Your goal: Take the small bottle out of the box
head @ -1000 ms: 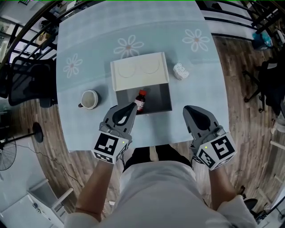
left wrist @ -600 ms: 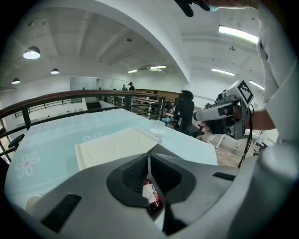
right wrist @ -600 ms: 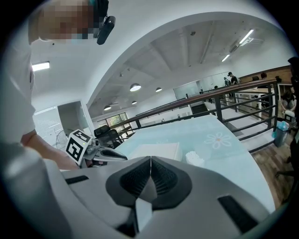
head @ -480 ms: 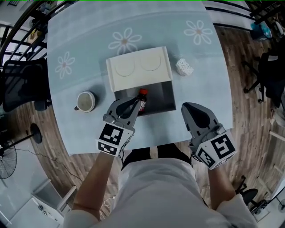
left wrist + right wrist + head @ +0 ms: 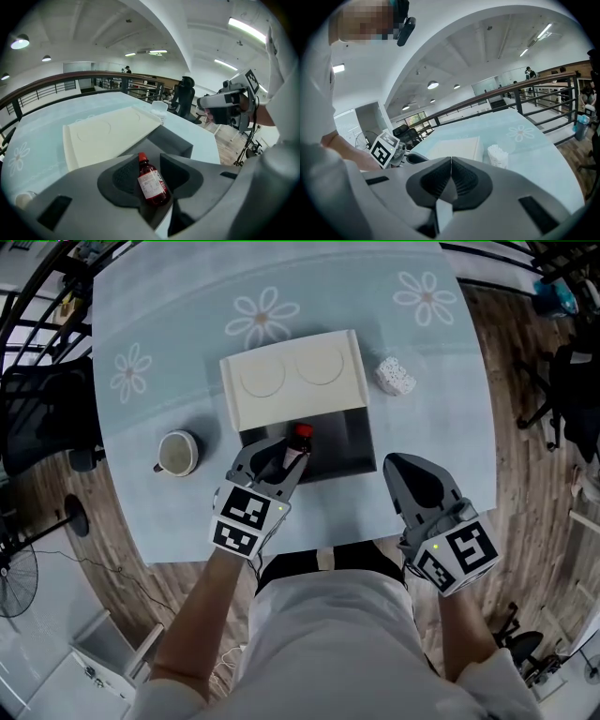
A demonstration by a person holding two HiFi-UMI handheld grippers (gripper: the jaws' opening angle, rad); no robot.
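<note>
A small brown bottle (image 5: pixel 298 441) with a red cap and white label stands in the open grey box (image 5: pixel 349 442), near its left side. My left gripper (image 5: pixel 286 450) reaches into the box with the bottle (image 5: pixel 151 183) between its jaws. The jaws have just been opening, and a gap shows on the right side of the bottle, so they are open around it. My right gripper (image 5: pixel 406 468) hovers over the table to the right of the box's front corner. Its jaws (image 5: pixel 451 164) meet with nothing between them.
The box's cream lid (image 5: pixel 291 385) lies folded back behind it. A mug (image 5: pixel 175 453) stands left of the box. A white crumpled lump (image 5: pixel 395 377) sits at the box's right rear. The table's near edge (image 5: pixel 328 547) runs close under both grippers.
My left gripper has moved forward and down into the box, and its jaws have opened around the bottle. The right gripper has hardly shifted.
</note>
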